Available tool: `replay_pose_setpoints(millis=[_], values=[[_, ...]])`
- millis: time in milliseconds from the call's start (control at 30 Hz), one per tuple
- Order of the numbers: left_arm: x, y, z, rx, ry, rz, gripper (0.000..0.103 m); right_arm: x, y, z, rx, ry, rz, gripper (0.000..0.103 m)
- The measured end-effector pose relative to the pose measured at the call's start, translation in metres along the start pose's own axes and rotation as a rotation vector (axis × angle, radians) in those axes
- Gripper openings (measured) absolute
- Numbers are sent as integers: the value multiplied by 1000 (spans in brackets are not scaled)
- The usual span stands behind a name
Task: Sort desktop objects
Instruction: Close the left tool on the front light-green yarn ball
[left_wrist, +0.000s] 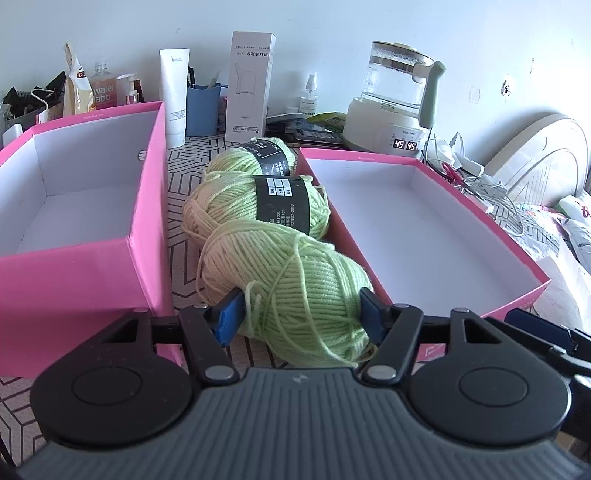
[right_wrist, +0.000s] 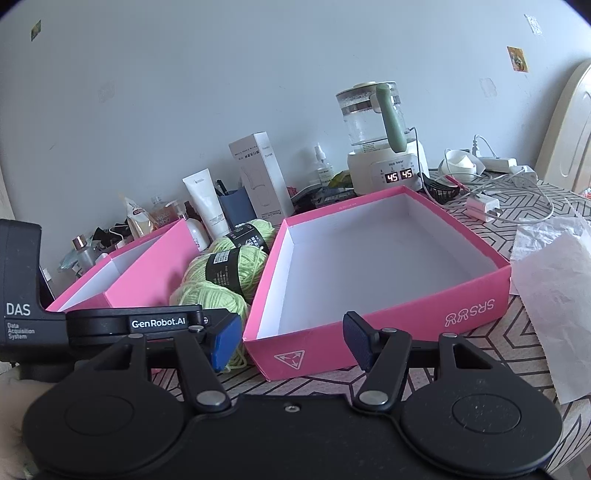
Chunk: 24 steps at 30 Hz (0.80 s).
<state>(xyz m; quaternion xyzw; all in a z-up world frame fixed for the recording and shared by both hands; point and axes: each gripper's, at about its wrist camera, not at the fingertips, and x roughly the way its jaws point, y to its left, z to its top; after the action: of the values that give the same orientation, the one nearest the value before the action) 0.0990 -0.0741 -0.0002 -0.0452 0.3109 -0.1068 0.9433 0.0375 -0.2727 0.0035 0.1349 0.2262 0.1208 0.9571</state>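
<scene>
Three light green yarn balls lie in a row between two open pink boxes. My left gripper (left_wrist: 301, 314) has its blue pads on both sides of the nearest yarn ball (left_wrist: 291, 284), which has no label; it still looks to rest on the table. Behind it lie a banded ball (left_wrist: 258, 206) and a third ball (left_wrist: 255, 157). The deep pink box (left_wrist: 147, 236) stands at the left, the shallow pink box (left_wrist: 509, 236) at the right. My right gripper (right_wrist: 288, 341) is open and empty, at the near edge of the shallow box (right_wrist: 369, 328). The yarn (right_wrist: 218, 280) shows there too.
Along the back wall stand a white tube (left_wrist: 174, 96), a blue pen cup (left_wrist: 202, 109), a tall white carton (left_wrist: 249, 85), a spray bottle (left_wrist: 308, 96) and a kettle (left_wrist: 399, 99) reading 45. Cables and chargers (right_wrist: 491, 192) and white paper (right_wrist: 554, 295) lie at the right.
</scene>
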Motion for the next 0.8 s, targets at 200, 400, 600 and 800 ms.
replay_pose_setpoints(millis=[200,400,600,800], values=[[-7,1,-2,10,-20,-26,45,5,1,-2,8,9,13,66],[-10,5,-4,-8,-1,-65,43,5,3,-5,9,18,21,66],[-6,6,-6,-20,19,-68,51,3,10,-6,-4,14,34,68],[-17,2,-9,31,-71,-62,38,-1,9,-8,-3,20,22,70]])
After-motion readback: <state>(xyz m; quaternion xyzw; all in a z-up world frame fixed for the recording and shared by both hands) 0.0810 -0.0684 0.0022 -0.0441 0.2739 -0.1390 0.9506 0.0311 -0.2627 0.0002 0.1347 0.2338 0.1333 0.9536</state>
